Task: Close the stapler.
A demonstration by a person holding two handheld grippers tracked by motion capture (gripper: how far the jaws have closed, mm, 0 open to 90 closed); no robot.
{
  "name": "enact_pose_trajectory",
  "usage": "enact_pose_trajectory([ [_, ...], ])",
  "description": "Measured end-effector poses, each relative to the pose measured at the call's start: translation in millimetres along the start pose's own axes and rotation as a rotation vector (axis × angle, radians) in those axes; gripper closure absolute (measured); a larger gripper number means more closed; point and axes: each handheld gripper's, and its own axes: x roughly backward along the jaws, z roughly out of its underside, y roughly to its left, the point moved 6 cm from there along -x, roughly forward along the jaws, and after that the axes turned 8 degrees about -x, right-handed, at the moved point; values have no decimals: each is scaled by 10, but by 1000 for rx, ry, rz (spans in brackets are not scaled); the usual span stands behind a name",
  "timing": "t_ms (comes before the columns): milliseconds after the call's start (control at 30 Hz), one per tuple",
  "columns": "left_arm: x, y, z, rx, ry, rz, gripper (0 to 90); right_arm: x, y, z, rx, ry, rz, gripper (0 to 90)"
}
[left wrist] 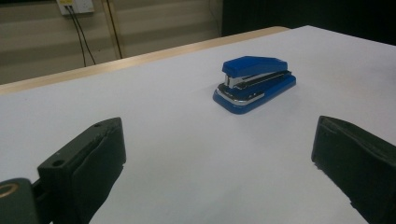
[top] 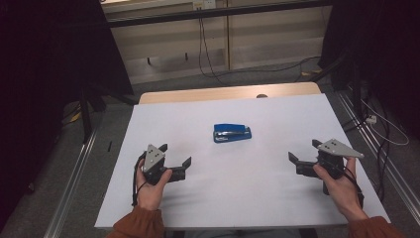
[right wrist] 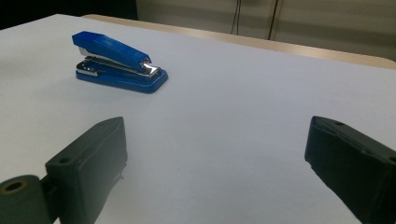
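A small blue stapler [top: 232, 133] lies closed and flat on its base near the middle of the white tabletop [top: 277, 198], a little toward the far edge. Its long axis runs across the tabletop, side to side in the high view. In the left gripper view the stapler's [left wrist: 254, 84] chrome front end faces that camera's left; in the right gripper view the stapler [right wrist: 119, 62] shows its shiny front end toward that camera's right.

The left claw [top: 176, 161] hovers near the tabletop's near-left part, well apart from the stapler, its jaws spread wide with nothing between them. The right claw [top: 303, 151] sits near the near-right part, likewise well apart from the stapler, jaws wide and holding nothing. Both claws point inward toward the stapler. Each is gripped by a hand in a rust-coloured sleeve [top: 138, 224].
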Motion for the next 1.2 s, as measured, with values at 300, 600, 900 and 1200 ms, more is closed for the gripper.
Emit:
enact_pose_trajectory([
  [300, 126, 10, 74, 31, 5, -17, 30, 144, 16, 75, 16, -7, 13, 45],
  [600, 299, 15, 194, 2, 49, -21, 30, 273, -7, 163, -7, -20, 28, 42],
  [900, 336, 39, 200, 11, 26, -57, 31, 249, -9, 218, -17, -22, 28, 35],
  [1200, 321, 44, 200, 16, 26, -38, 30, 242, -12, 191, -13, -37, 24, 28],
])
